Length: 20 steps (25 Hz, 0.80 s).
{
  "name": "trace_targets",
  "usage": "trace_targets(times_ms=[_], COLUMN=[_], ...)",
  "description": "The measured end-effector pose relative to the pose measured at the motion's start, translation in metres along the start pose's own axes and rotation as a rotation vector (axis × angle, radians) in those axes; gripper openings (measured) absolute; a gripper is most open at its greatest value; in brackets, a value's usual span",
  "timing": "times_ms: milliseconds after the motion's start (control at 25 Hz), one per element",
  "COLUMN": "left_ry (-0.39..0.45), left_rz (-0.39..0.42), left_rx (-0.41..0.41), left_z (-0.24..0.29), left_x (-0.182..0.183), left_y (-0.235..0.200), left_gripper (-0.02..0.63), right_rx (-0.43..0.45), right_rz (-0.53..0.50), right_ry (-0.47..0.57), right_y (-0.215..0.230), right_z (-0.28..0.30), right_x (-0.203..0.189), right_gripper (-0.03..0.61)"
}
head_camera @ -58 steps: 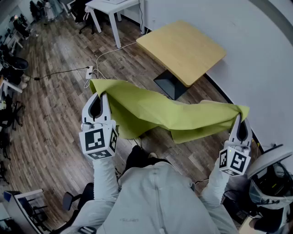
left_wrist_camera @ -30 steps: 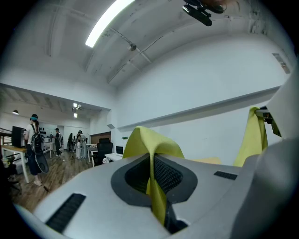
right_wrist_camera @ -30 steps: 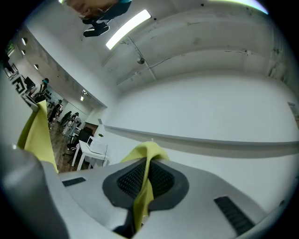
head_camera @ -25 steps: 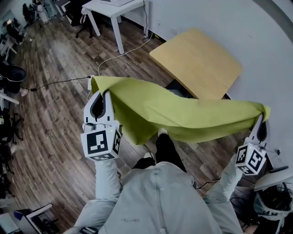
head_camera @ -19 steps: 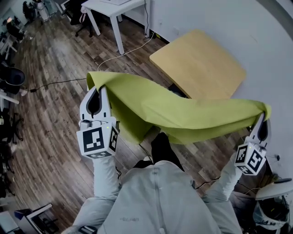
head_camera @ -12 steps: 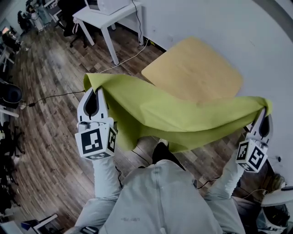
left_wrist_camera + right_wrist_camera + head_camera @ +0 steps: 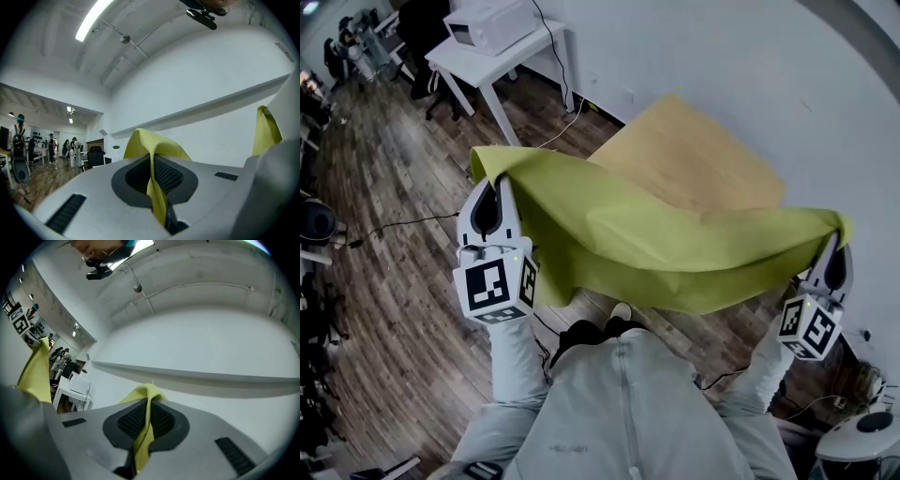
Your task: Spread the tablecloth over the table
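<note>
Above the near edge of the worktop (image 7: 694, 159), off its surface: yellow-green tablecloth (image 7: 675, 248) strung between both tools, sagging mid-span, lower hem hanging free toward the floor (image 7: 384, 281). Far corners of the worktop are bare.

Grip: left tool (image 7: 494, 192) clamped on one top corner of the cloth, right tool (image 7: 836, 251) clamped on the other. Each gripper view shows fabric pinched flat between closed pads (image 7: 166, 176).

Handling, judged: thin, soft, light. Folds and billows readily, no stiffness, drapes wherever released. Not fragile. Might slip through the pads under a hard tug. Corner holds look right; a taut span should lay evenly.

Writing: none legible on cloth or worktop. Only black-and-white square markers on the tool cubes (image 7: 494, 286); no brand seen.
</note>
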<state>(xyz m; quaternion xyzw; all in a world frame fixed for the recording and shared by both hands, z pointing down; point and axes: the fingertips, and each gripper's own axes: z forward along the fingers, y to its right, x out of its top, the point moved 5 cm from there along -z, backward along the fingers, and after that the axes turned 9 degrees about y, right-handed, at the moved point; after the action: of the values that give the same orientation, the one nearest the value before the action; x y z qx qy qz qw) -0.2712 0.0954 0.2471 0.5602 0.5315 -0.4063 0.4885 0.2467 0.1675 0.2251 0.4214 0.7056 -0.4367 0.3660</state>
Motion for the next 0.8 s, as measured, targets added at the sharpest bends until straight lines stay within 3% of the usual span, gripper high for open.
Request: trace_targets(times_ms=[560,800], left_ry=[0.043,0.067], left_rz=[-0.014,-0.031], left_rx=[-0.061,-0.14], left_z=[0.067,0.125], left_x=[0.004,-0.003], left_y=[0.03,0.044], left_gripper=[0.026,0.026], right_rx=[-0.095,-0.161], right_rz=[-0.044,-0.088], right_ry=[-0.014,-0.03], right_y=[0.035,0.034], right_z=[0.017,0.033], right_x=[-0.013,-0.018], right_gripper=[0.023,0.023])
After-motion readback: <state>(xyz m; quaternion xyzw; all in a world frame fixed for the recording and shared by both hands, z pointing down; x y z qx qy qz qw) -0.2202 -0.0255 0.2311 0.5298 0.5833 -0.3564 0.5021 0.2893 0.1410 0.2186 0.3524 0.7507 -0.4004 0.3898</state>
